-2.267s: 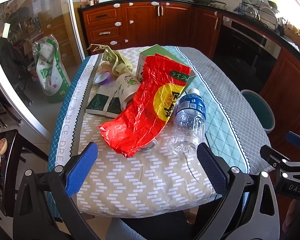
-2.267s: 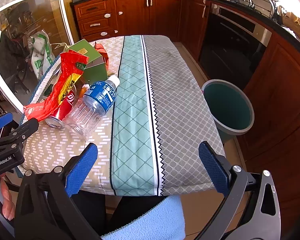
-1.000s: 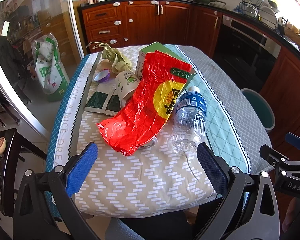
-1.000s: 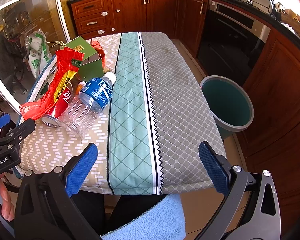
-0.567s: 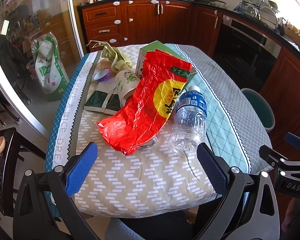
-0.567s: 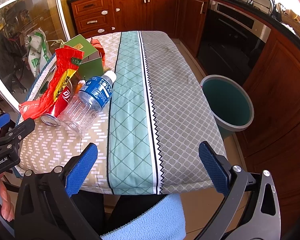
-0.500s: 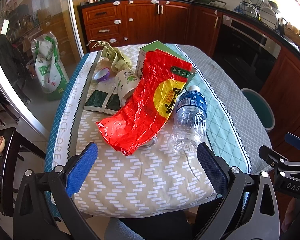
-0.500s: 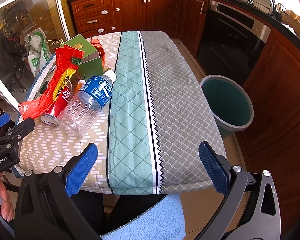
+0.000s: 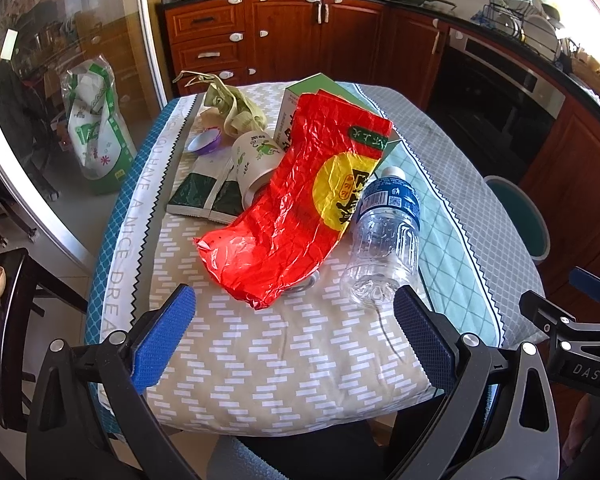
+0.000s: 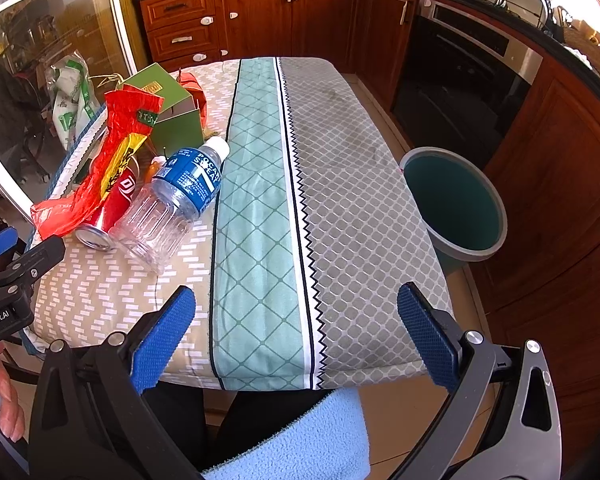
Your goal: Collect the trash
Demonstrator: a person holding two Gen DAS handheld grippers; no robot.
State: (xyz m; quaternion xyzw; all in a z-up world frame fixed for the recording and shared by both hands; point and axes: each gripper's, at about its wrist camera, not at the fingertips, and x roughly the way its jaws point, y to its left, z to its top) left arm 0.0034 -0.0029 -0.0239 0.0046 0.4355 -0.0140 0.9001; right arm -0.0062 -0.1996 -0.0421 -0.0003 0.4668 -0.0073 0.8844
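Hiding most of a can (image 10: 112, 208), the red wrapper (image 9: 296, 208) lies beyond both wide-open, empty claws.

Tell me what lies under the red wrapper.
Under the red wrapper lies a red can, its silver end and one side showing. The wrapper covers the can's far end and hides anything else beneath it.

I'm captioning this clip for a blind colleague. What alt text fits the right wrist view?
An open right gripper hovers at the near edge of a cloth-covered table. On the table's left side lie a clear plastic bottle, a red can, a red wrapper and a green box; a teal bin stands on the floor at right.
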